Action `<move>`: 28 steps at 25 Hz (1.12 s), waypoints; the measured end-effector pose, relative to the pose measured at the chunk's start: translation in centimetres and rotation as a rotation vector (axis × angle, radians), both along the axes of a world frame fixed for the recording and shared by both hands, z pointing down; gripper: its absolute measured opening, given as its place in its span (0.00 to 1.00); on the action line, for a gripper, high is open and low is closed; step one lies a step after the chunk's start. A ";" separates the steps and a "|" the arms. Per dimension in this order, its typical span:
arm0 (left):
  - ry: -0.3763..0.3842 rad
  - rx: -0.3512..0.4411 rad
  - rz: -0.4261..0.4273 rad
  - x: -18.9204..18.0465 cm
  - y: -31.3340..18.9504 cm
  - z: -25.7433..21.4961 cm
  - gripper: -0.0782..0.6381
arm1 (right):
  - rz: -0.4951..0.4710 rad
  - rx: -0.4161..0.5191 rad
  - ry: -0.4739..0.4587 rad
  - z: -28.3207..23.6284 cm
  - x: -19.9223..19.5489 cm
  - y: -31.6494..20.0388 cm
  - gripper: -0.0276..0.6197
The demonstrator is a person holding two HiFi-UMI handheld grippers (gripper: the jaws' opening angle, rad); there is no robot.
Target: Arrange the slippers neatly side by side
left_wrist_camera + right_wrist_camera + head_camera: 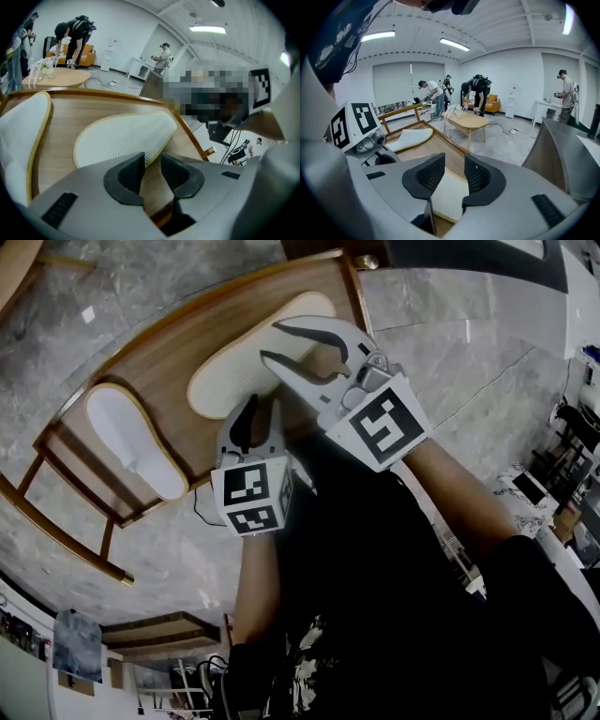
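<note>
Two slippers lie on a low wooden bench (178, 343). The nearer slipper (253, 357) lies with its cream ribbed sole up; the other slipper (136, 442), white, rests apart at the bench's left end. My right gripper (270, 341) is open over the nearer slipper's middle; its ribbed sole (450, 197) shows between the jaws (454, 161), and the pads do not press it. My left gripper (264, 401) is open at that slipper's near edge. Bare wood shows between its jaws (152, 157), with the slipper (122, 136) just beyond the tips. The white slipper (21, 126) lies off to the left.
The bench has a raised wooden rim (187, 136) and stands on a grey stone floor (450, 334). A round wooden coffee table (471, 123) stands further off, with people working at the back of the room. A dark cabinet (562, 150) is at the right.
</note>
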State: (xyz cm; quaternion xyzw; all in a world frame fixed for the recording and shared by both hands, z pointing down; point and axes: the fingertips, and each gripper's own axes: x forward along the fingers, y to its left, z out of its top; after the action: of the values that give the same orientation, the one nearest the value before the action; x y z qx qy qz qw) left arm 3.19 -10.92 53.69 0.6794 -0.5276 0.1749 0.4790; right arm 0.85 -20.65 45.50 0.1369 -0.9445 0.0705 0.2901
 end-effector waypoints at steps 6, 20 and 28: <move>0.040 -0.009 -0.037 0.3 0.0 0.8 0.24 | -0.165 -0.036 0.050 1.2 -1.3 -0.4 0.23; 0.067 0.016 -0.133 0.2 -0.1 1.1 0.19 | -0.708 -0.120 0.275 4.4 -4.9 3.4 0.29; 0.054 0.007 -0.125 0.1 -0.3 1.0 0.20 | -0.920 -0.138 0.424 6.8 -5.8 4.7 0.22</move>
State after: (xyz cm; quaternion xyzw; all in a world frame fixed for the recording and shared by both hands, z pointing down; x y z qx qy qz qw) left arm 3.31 -11.24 54.67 0.6514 -0.5563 0.1243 0.5008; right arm -4.97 -15.99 52.27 -0.3011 -0.8205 -0.0318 0.4849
